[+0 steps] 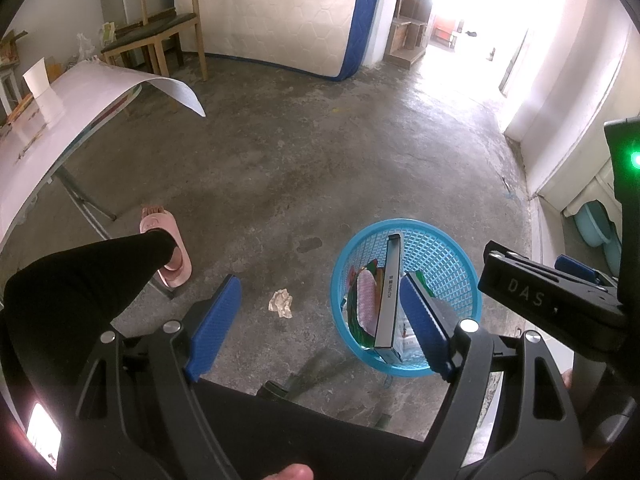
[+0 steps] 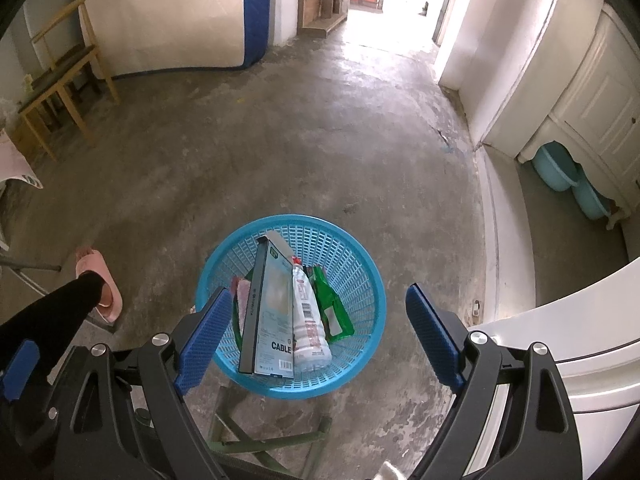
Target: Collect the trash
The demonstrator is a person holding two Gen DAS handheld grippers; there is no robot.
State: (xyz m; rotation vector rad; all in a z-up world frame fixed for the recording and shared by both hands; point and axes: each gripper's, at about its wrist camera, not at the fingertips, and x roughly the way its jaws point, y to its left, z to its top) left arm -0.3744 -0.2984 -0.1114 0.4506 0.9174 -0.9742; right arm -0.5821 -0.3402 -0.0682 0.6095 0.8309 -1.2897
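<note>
A blue mesh basket stands on the concrete floor. Inside it lean a cable box, a white plastic bottle, a green wrapper and a pink packet. A crumpled paper wad lies on the floor left of the basket. My left gripper hangs open above the floor, the wad between its blue pads in view. My right gripper is open above the basket with nothing in it. The right gripper's body shows at the left view's right edge.
A person's black-clad leg and pink slipper stand at the left. A folding table with a white sheet is behind it. A wooden chair, a mattress, white cabinets and blue basins line the walls.
</note>
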